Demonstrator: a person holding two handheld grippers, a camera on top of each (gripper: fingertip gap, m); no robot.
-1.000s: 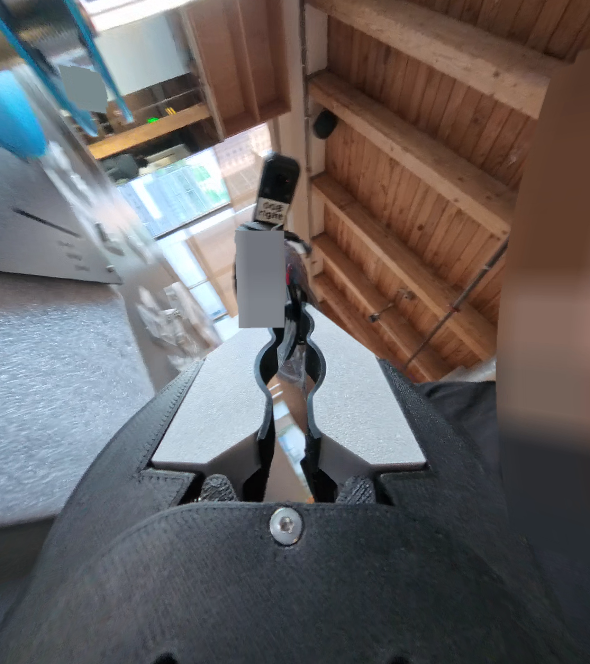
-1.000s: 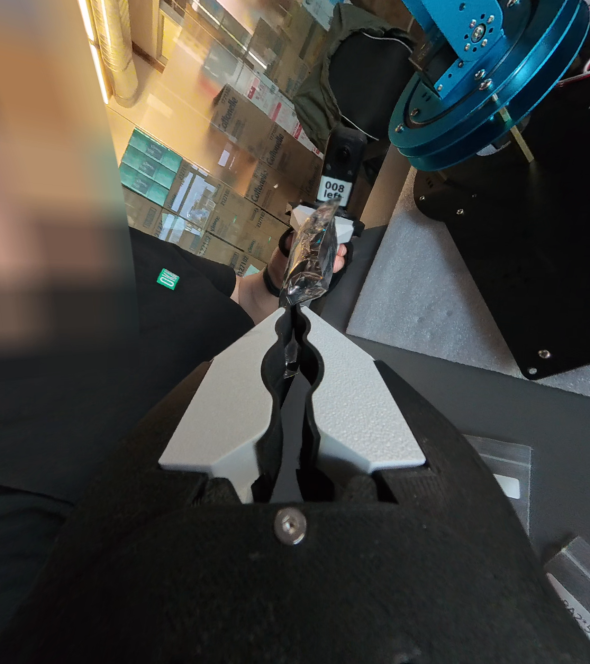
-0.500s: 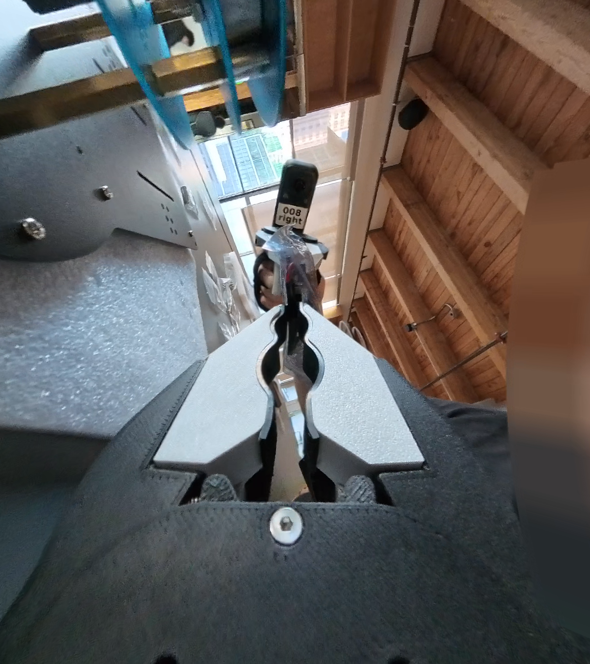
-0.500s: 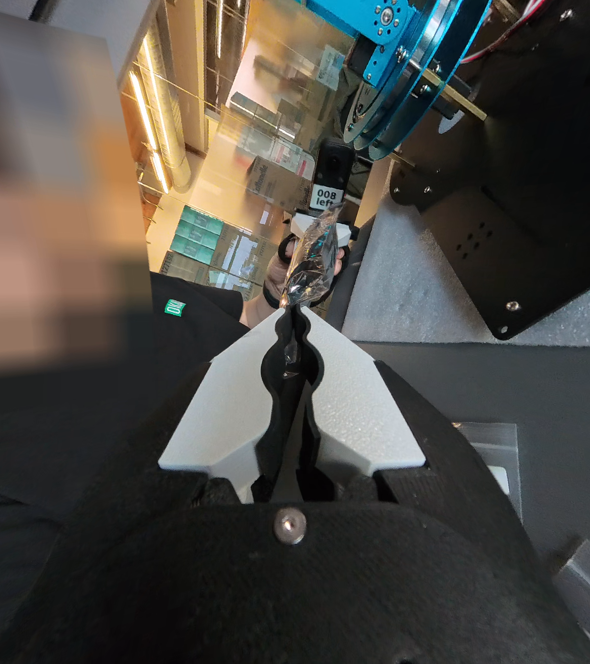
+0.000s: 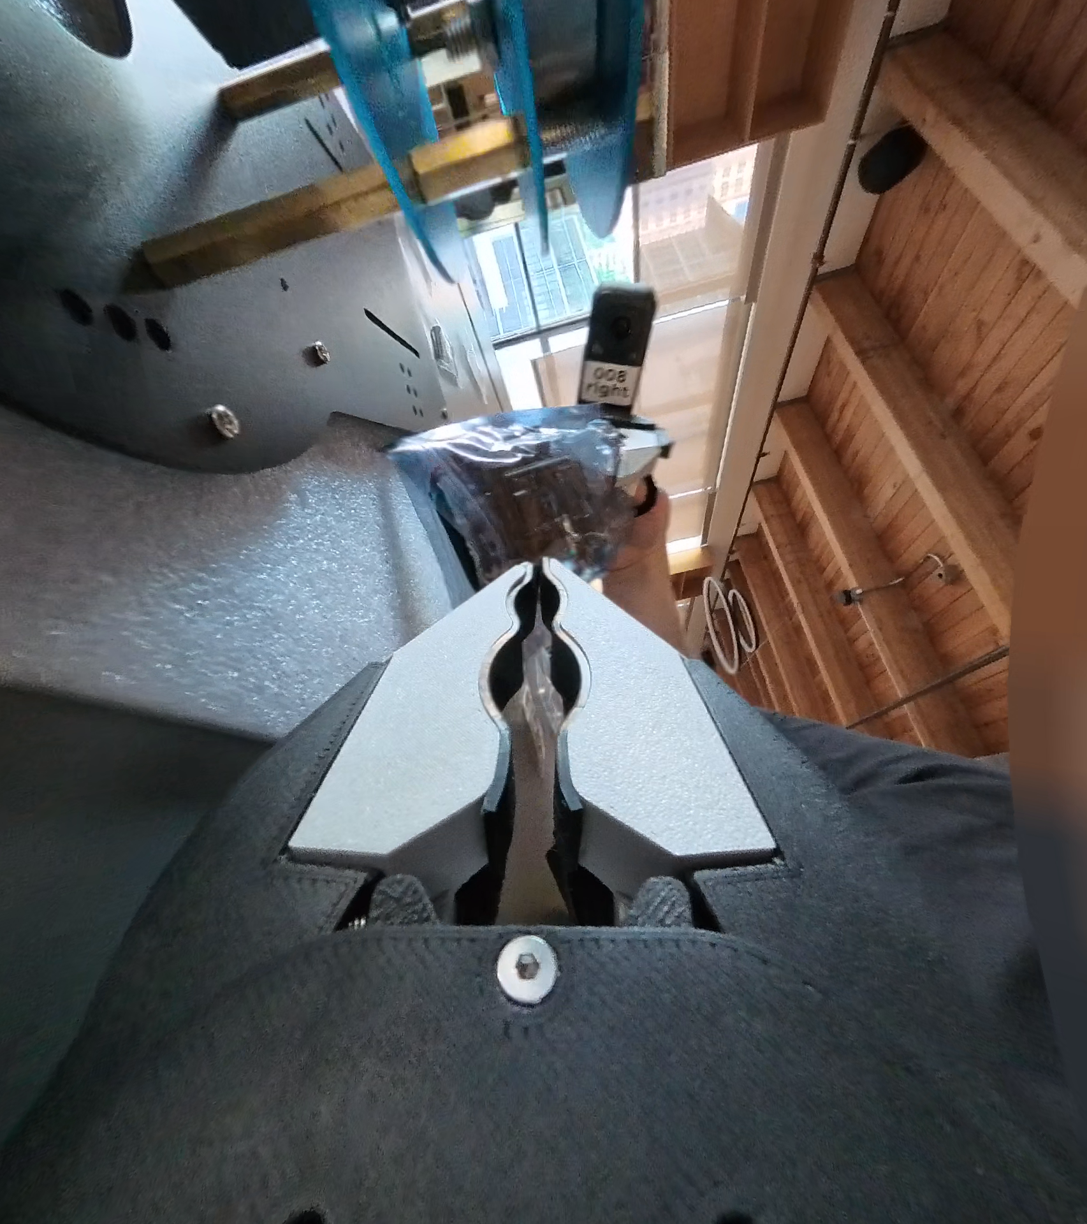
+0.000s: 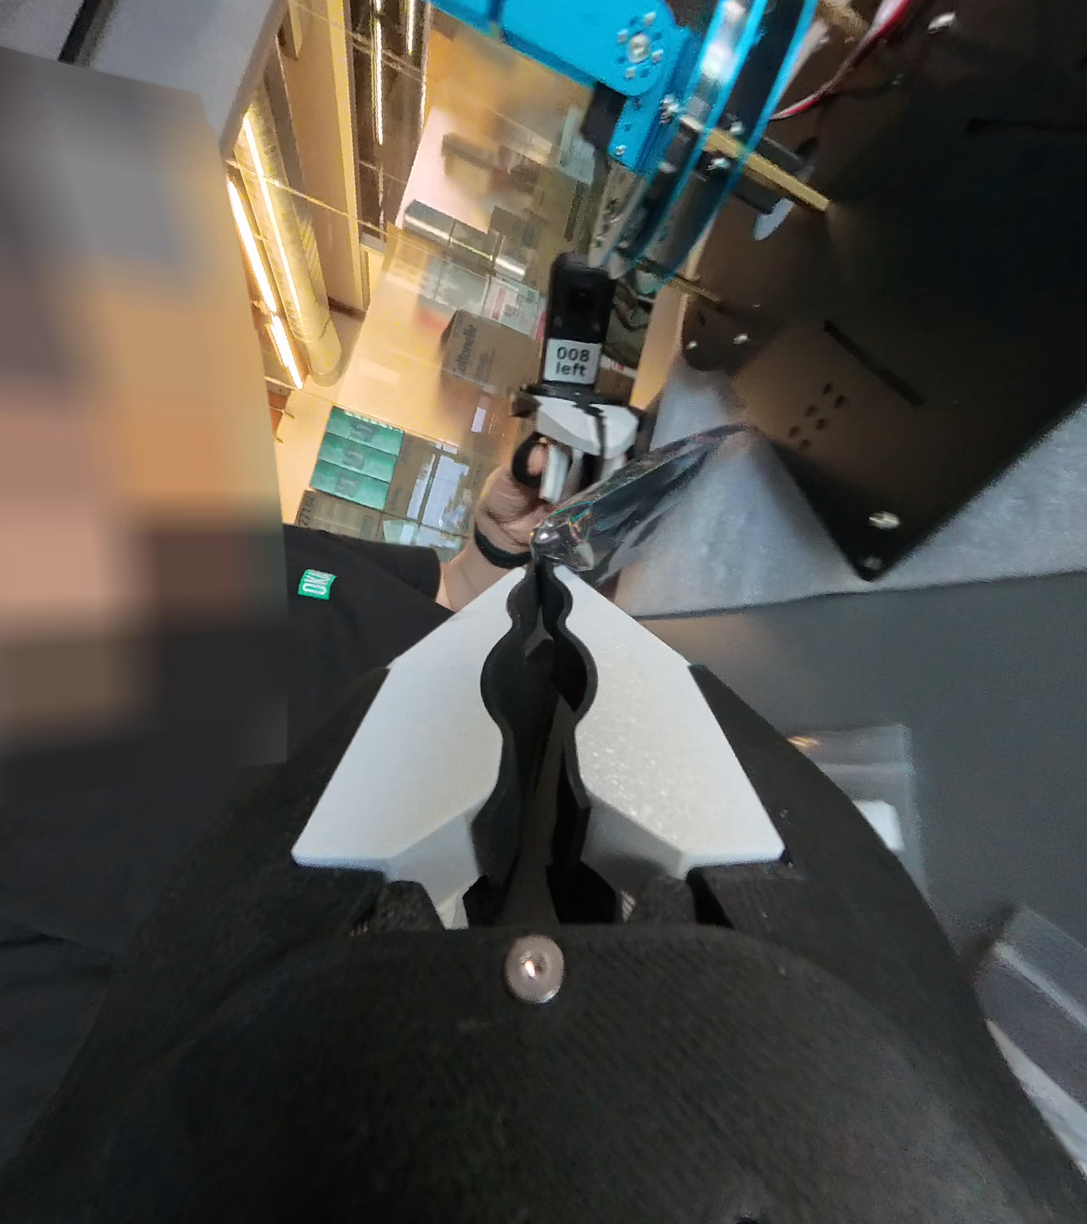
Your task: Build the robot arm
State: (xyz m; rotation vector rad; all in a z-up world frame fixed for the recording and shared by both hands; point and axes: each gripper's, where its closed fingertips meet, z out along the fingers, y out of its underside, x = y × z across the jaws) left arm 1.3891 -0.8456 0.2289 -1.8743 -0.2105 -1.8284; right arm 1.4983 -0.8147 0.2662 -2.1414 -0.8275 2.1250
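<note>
In the left wrist view, the left gripper [image 5: 539, 573] is pinching one edge of a clear plastic bag [image 5: 530, 493] at frame centre, spreading it flat. In the right wrist view, the right gripper [image 6: 544, 576] is clamping the opposite corner, so the bag [image 6: 633, 490] is stretching toward upper right, beside the grey foam pad [image 6: 726, 530].

Black metal plate [image 6: 964, 344] w/ blue discs [image 5: 520, 126], grey foam sheet [image 5: 150, 563], timber ceiling [image 5: 925, 410], stacked cartons [image 6: 388, 463]
</note>
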